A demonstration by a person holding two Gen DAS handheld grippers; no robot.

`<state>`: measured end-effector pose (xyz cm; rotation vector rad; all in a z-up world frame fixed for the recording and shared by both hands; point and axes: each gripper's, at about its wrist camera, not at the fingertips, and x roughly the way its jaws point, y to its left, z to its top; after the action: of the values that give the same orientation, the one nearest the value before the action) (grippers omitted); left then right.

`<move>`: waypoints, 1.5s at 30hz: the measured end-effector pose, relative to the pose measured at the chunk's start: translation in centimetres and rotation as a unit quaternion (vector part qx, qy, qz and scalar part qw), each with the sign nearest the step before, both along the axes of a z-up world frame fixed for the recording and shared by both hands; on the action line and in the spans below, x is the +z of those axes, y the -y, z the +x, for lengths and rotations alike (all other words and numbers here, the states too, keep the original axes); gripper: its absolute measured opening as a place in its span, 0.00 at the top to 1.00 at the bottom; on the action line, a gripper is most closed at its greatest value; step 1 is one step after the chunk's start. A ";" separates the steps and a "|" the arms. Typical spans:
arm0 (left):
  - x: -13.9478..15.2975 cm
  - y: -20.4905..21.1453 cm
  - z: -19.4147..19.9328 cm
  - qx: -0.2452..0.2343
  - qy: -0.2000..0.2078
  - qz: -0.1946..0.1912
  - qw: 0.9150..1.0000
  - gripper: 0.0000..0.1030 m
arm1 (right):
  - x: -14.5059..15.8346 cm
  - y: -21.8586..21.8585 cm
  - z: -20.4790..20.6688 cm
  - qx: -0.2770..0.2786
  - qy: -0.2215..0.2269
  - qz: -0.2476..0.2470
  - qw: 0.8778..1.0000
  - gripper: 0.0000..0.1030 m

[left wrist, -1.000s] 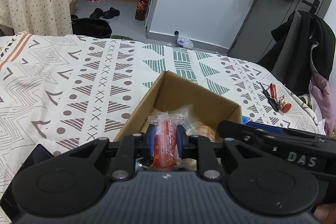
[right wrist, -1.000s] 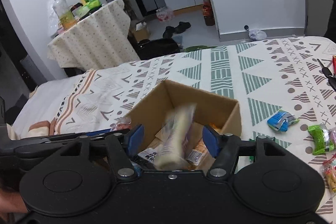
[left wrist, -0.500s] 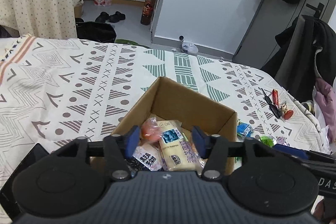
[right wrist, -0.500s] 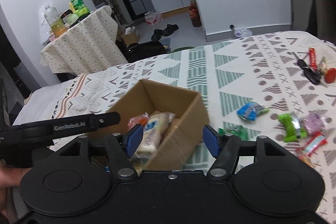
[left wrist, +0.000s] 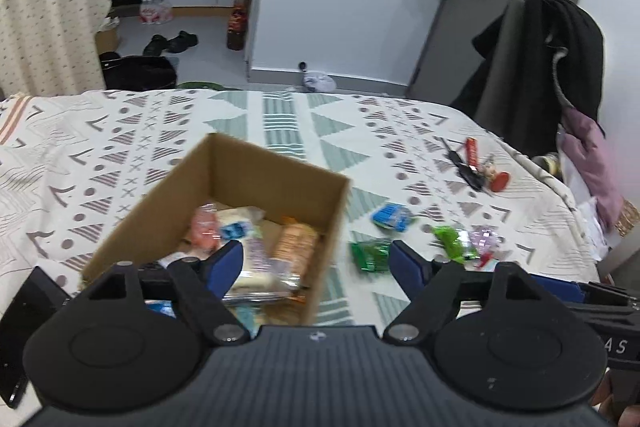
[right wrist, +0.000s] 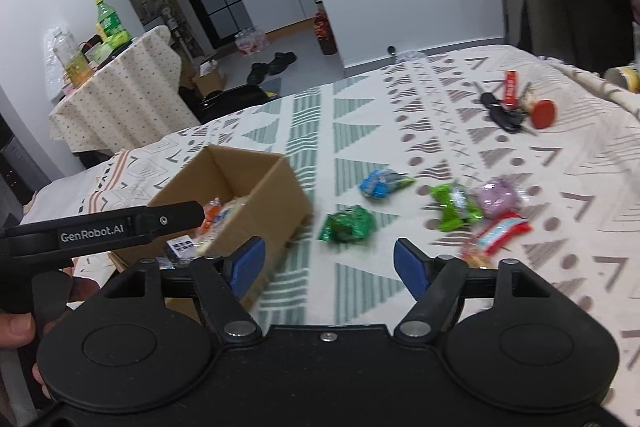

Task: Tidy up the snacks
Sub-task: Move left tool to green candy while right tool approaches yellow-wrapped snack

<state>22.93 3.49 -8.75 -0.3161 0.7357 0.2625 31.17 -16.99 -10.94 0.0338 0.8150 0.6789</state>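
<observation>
Right wrist view has swung from the cardboard box point(right wrist: 256, 179) toward loose snacks point(right wrist: 452, 207), both grippers point(right wrist: 326, 269) point(left wrist: 316, 263) spread wide, empty.

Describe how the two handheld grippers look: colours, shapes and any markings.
Both are matte black with two round discs at the base and blue finger pads. The left gripper has a ribbed grey centre; its side reads "GenRobot.AI" in the right wrist view. The right gripper matches.

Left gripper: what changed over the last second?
The left gripper let its orange packet go into the cardboard box; the right gripper dropped its pale packet there too. Both, open, swung right toward the loose snacks. The box stayed put.
</observation>
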 end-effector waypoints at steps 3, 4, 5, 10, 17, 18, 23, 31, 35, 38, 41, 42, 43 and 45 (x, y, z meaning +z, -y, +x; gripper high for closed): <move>0.3 1.7 0.5 -0.011 0.002 0.000 1.000 0.22 | 0.1 1.4 0.2 -0.009 0.001 -0.001 1.000 0.29; 0.3 2.3 0.7 -0.015 0.003 -0.001 1.000 0.22 | 0.0 2.1 0.3 -0.013 0.000 0.000 1.000 0.29; 0.3 2.7 0.9 -0.019 0.003 -0.002 1.000 0.22 | 0.0 2.6 0.4 -0.017 -0.001 0.001 1.000 0.29; 0.1 4.8 1.8 -0.036 0.002 -0.003 0.999 0.22 | -0.3 4.7 1.0 -0.028 -0.004 0.006 1.000 0.29; -0.5 6.8 3.4 -0.049 0.000 -0.005 0.999 0.22 | -1.7 6.7 2.3 -0.033 -0.014 0.006 0.999 0.35; -0.7 7.1 3.6 -0.050 -0.002 -0.005 0.999 0.22 | -1.9 7.0 2.6 -0.033 -0.017 0.007 0.999 0.37; -1.7 7.8 4.6 -0.050 -0.010 -0.006 0.999 0.23 | -3.4 7.3 4.0 -0.026 -0.025 0.009 0.999 0.42; -3.9 8.2 6.2 -0.047 -0.023 0.010 0.999 0.27 | -7.3 7.9 5.8 -0.025 -0.036 0.022 0.999 0.49; -5.2 8.2 7.3 -0.040 -0.030 0.013 0.999 0.30 | -8.4 7.6 6.1 -0.013 -0.032 0.013 0.999 0.49; -6.1 8.3 8.4 -0.037 -0.037 0.016 0.999 0.31 | -8.7 7.4 6.5 -0.005 -0.024 0.010 1.000 0.51; -6.8 8.5 9.4 -0.034 -0.037 0.028 0.998 0.32 | -9.3 7.4 7.2 -0.008 -0.032 0.012 0.999 0.54; -7.0 8.5 9.7 -0.033 -0.037 0.030 0.998 0.32 | -9.4 7.4 7.3 -0.009 -0.028 0.010 1.000 0.54; -7.3 8.5 10.0 -0.031 -0.038 0.032 0.998 0.32 | -9.5 7.3 7.4 -0.007 -0.025 0.008 1.000 0.54; -7.8 8.4 10.6 -0.024 -0.042 0.037 0.998 0.31 | -9.7 7.3 7.7 -0.003 -0.026 0.011 1.000 0.54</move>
<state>33.49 -4.88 -16.57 -0.2179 0.8126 0.2589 38.84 -24.26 -20.68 0.0740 0.8579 0.6836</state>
